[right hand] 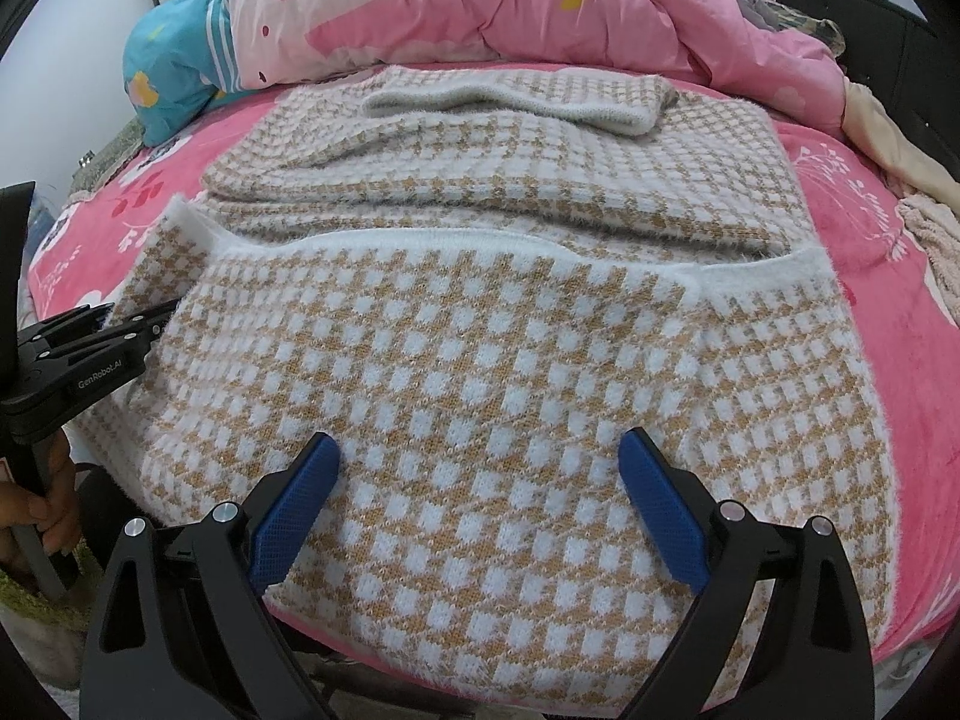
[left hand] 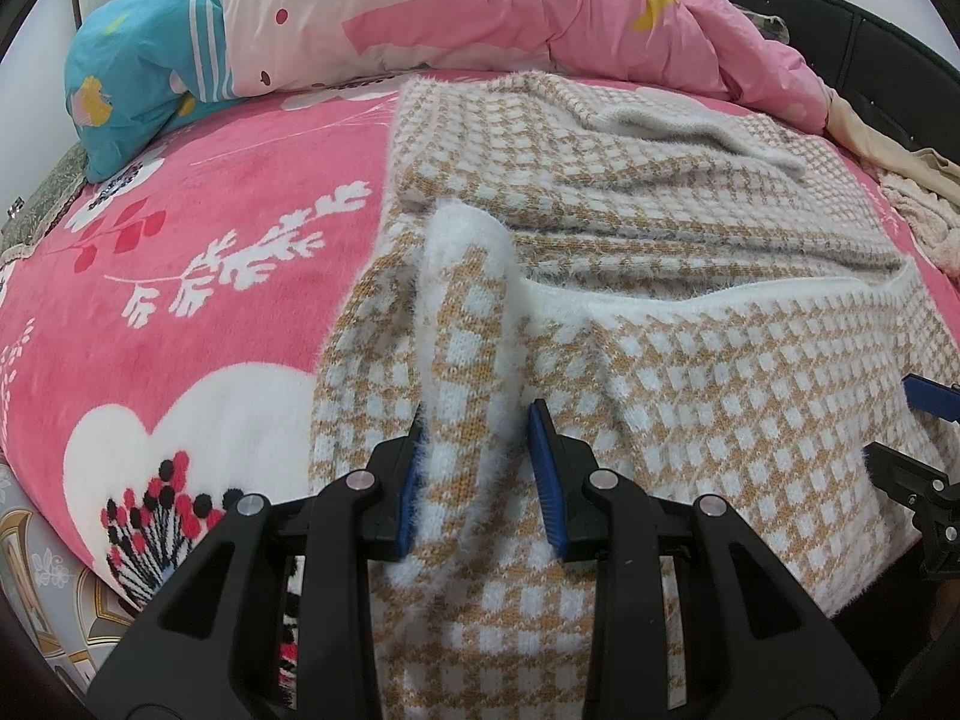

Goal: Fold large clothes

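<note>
Both tongs are yours: left tongs (left hand: 477,420) pinch the sweater (right hand: 480,360) sleeve (left hand: 465,300); right tongs (right hand: 477,450) gape wide over it, holding nothing

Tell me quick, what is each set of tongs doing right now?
Left tongs: closed on a raised fold of the checked sweater.
Right tongs: open, holding nothing, over the sweater.

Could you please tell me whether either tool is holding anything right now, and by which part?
The left tool grips a raised fold at the left edge of the fuzzy tan-and-white checked knit sweater. The right tool is open above it, holding nothing.
</note>
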